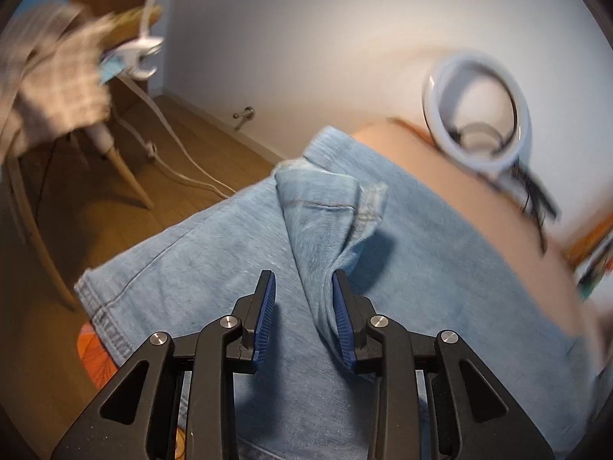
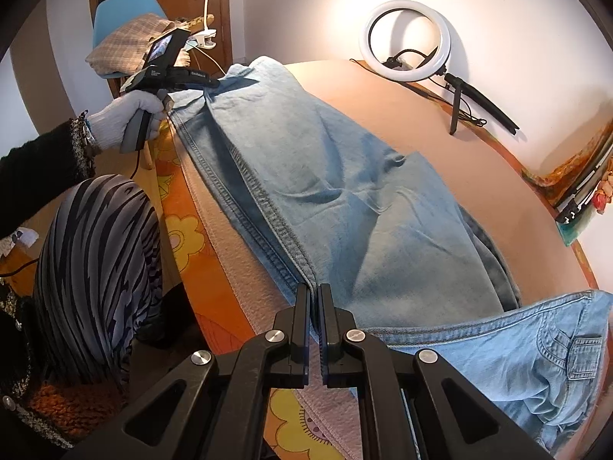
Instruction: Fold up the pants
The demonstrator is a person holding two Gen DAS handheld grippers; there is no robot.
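Light blue denim pants [image 2: 325, 191] lie along the brown table [image 2: 440, 130], legs stacked, waist end at the near right. My right gripper [image 2: 314, 295] is shut on the pants' near seam edge. In the left wrist view the pants [image 1: 421, 268] fill the lower frame, with a raised fold of the hem end [image 1: 329, 207] standing up ahead. My left gripper [image 1: 302, 283] is open, its right blue pad [image 1: 341, 306] touching that fold. The left gripper also shows far left in the right wrist view [image 2: 214, 84], at the pants' far end.
A ring light [image 2: 406, 40] stands on the table's far side by the white wall. A blue chair with a plaid cloth [image 2: 126, 46] and a clip lamp [image 2: 207, 38] stand beyond the far end. An orange flowered cloth [image 2: 180, 207] hangs along the near edge.
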